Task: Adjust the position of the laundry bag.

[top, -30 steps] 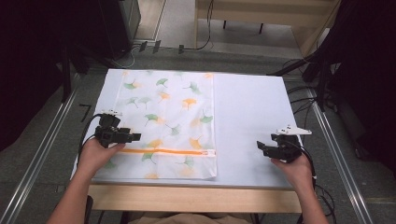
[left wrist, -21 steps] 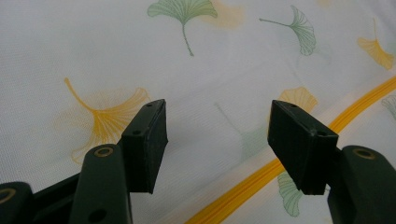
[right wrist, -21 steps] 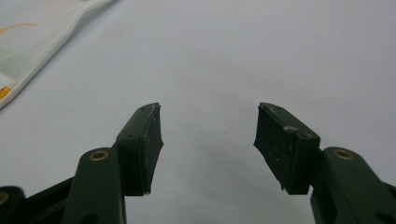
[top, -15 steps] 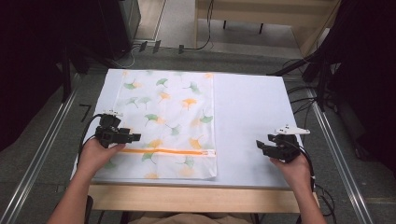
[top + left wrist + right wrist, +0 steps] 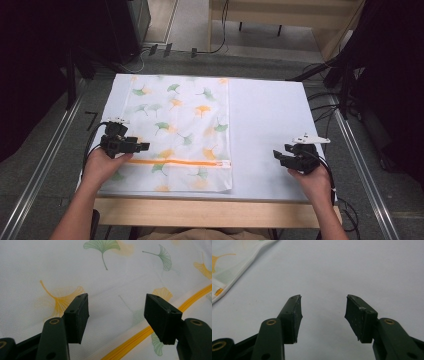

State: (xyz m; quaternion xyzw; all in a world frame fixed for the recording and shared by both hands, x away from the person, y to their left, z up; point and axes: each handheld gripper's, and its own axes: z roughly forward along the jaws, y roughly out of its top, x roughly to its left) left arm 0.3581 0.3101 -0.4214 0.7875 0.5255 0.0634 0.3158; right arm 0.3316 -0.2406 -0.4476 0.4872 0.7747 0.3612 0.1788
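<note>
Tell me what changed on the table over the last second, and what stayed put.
The right tool has just been closing its jaws part way, with nothing between them, over bare table. Both hands kept their places. The left tool hangs open over the leaf-print mesh bag beside its orange zipper. The bag lies flat as before.

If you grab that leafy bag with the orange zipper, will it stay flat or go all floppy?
Probably floppy: the mesh bag lies thin and flat on the table like cloth. It likely weighs little, since it looks empty. The zipper may stay a bit stiffer.
</note>
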